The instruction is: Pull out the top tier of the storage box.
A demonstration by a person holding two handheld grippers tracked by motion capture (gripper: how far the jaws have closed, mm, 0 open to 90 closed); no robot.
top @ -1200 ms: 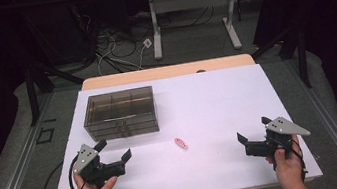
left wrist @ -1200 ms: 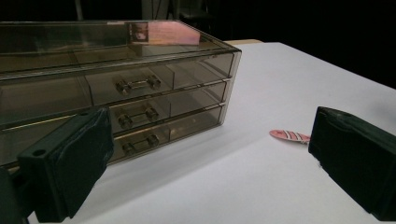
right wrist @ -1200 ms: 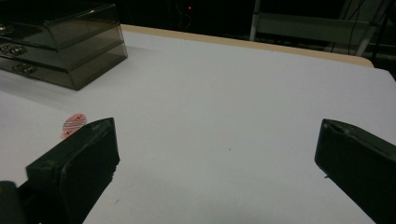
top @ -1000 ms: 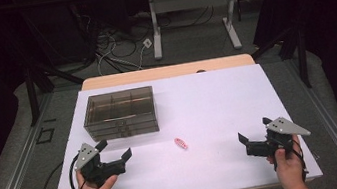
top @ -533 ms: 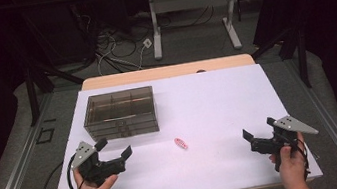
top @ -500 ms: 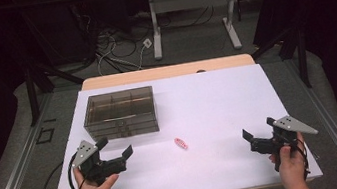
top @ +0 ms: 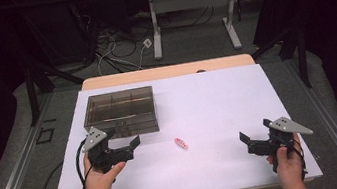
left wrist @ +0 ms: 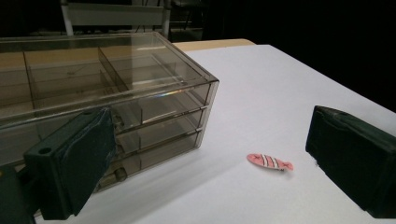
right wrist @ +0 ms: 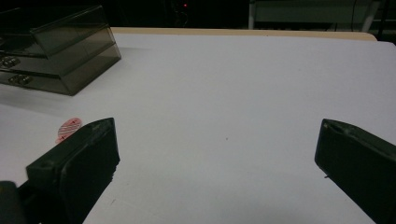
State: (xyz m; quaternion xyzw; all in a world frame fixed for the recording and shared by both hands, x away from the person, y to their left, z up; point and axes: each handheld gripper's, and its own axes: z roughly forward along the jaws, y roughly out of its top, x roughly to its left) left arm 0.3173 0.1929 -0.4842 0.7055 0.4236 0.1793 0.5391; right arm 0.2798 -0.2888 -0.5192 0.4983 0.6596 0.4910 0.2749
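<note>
The small pink striped fish toy (top: 181, 143) lies just ahead of the wide-open left gripper (top: 131, 147), long side across; the right gripper (top: 245, 141), also spread, is farther.

You see a pink fish (left wrist: 270, 162) with dark stripes; a smoky-brown clear drawer box (top: 120, 111); a white table (top: 217, 97); black grippers.

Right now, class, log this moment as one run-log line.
left gripper: open, empty | right gripper: open, empty | pink fish toy: on table between them | smoky drawer box: drawers shut
</note>
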